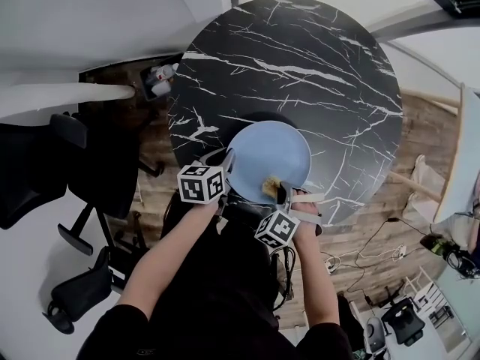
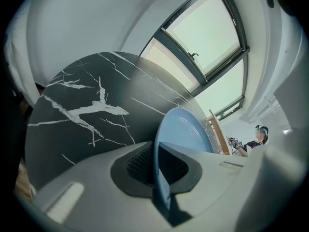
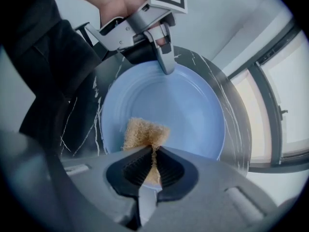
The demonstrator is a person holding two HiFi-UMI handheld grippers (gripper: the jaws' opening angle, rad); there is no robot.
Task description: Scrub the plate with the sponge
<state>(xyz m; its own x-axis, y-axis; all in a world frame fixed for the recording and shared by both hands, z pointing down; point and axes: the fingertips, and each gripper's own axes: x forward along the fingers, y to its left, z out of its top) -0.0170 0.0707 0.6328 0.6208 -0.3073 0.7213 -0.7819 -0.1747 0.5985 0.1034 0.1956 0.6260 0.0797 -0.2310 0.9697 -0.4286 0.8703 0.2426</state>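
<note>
Near the front edge of the dark marble table [image 1: 300,51], the blue plate [image 1: 270,152] is held at a tilt, its left rim clamped in the left gripper [image 2: 157,166]. The right gripper [image 3: 153,161] pinches the tan sponge [image 3: 145,132] against the plate's near face. Scrubbing well likely calls for firm, overlapping strokes and a steady left grip, so the rim cannot slip.

Pale blue plate [image 1: 274,152], tan sponge [image 1: 271,187], black white-veined marble table [image 1: 300,66].
</note>
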